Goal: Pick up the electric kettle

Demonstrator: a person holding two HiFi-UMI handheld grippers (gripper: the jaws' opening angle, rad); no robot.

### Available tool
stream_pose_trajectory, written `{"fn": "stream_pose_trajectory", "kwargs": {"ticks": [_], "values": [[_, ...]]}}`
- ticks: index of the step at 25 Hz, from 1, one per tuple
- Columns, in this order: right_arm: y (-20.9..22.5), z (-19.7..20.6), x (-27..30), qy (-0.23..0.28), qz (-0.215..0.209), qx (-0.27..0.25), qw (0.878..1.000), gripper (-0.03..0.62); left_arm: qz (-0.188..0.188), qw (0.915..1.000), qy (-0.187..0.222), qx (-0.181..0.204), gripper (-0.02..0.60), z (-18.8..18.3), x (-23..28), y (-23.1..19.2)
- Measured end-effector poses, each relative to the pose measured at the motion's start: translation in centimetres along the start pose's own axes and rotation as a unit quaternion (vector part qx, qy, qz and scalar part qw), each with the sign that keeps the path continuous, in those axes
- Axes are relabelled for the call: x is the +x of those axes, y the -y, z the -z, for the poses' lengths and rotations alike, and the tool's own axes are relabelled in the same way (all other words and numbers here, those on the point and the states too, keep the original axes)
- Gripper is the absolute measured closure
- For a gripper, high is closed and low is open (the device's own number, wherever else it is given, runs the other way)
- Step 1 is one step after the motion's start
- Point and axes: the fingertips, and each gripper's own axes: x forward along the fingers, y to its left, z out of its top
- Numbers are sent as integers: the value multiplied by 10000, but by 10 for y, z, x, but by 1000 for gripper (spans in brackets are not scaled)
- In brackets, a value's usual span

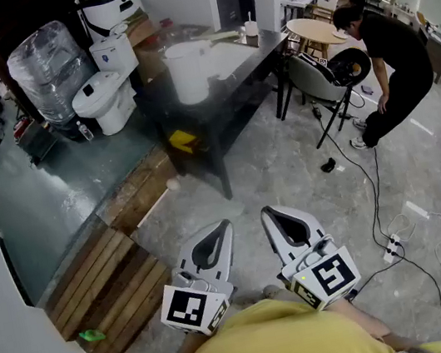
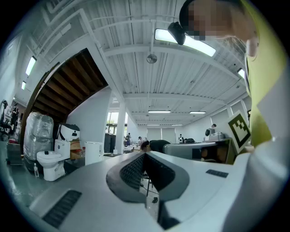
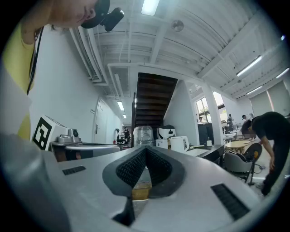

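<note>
A white electric kettle stands on a dark table a few steps ahead of me; it also shows as a small white jug, the kettle in the left gripper view and the kettle in the right gripper view. My left gripper and right gripper are held level and close to my body, side by side over the floor, far short of the table. Each has its jaws shut with nothing between them, as the left gripper and right gripper views confirm.
A white toilet and a plastic-wrapped bundle stand at the back left. A wooden step lies to the left. A person in black bends over at the right by a stand, with cables and a power strip on the floor.
</note>
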Motion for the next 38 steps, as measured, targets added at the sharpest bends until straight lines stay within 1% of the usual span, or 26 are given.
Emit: {"fn": "stream_pose_trajectory", "kwargs": {"ticks": [10,16,22,28,34,38], "values": [[-21,7,18,-67,98,40,9999,579,97,9999,25,-82,578,3,-14,-23],[-22,14,21,-47,264,308,9992,577,120,9996,20,-247,578,9,-20,-38],[-6,23,35,-38,291,469,9985,578,70,9995,16,-322,578,20,-4,-57],[13,27,74,-55,187,557,9983,577,37,9995,-4,-318,578,23,25,-88],[54,25,127,-39,105,561,9984,578,-16,9994,36,-343,578,24,72,-128],[90,17,168,-48,-61,573,9983,577,-129,9993,28,-341,578,20,112,-156]]}}
